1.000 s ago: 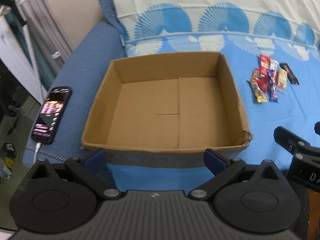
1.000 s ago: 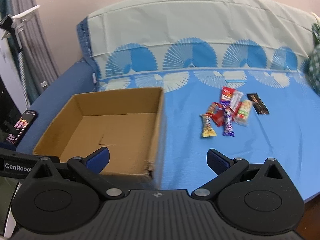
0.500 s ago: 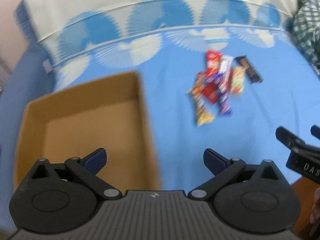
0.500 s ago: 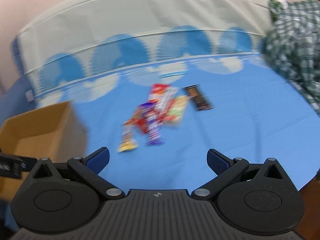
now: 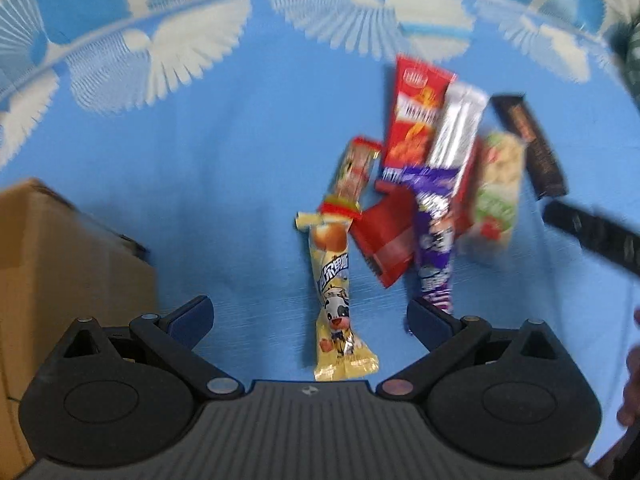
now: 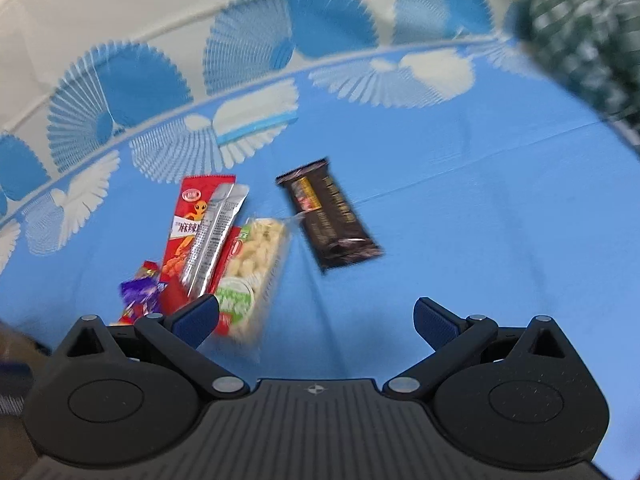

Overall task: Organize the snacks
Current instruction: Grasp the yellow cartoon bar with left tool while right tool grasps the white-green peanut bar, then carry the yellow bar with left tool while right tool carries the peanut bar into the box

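Note:
Several snack packets lie in a loose pile on the blue sheet. In the left wrist view a yellow cow-print packet (image 5: 334,292) lies between the fingers of my open left gripper (image 5: 310,314), with a purple packet (image 5: 434,236), a red packet (image 5: 416,116), a silver stick (image 5: 458,128) and a green-white packet (image 5: 498,188) beyond it. A corner of the cardboard box (image 5: 60,264) shows at the left. My right gripper (image 6: 316,316) is open above the sheet, below a dark chocolate bar (image 6: 328,220); its left fingertip overlaps the green-white packet (image 6: 252,276).
The blue sheet (image 6: 480,208) has a fan-patterned border at the back. A green checked cloth (image 6: 592,28) lies at the far right. The other gripper's black body (image 5: 592,236) and a hand's edge enter the left wrist view from the right.
Both grippers have swung right, away from the box, and come down close over the snack pile. The packets now fill the views; the box has slid to the left edge.

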Demonstrator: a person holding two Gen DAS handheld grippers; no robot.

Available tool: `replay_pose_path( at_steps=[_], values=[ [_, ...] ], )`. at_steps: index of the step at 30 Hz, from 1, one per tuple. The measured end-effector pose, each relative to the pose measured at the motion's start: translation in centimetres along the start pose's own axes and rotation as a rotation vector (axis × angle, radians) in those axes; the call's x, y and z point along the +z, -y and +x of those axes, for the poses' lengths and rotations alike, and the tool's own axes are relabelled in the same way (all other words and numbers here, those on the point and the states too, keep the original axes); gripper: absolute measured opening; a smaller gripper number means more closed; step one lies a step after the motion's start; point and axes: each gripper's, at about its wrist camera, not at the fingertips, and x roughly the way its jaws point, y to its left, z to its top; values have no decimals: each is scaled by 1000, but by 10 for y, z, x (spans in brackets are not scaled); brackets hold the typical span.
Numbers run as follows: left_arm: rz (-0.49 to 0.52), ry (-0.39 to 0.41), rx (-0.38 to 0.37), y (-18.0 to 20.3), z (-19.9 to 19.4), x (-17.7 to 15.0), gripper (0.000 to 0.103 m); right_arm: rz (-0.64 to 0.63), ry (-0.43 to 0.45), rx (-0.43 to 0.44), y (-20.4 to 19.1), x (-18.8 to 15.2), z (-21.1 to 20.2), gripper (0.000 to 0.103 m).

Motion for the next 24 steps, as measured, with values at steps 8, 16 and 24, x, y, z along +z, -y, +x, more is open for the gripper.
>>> replay_pose_path(
  at_steps=[8,16,24],
  values=[
    [-55,-47,-15,-19,49,4,103,-103,-59,-106,-28,4,68,103],
    [-67,56,-34,-20,30,6,31,-193,5,-153,-25,-11,62,86],
    [-109,83,-236,-26,-31,-11,13,-70,74,27,-13,-23,-4,38]
  ],
)
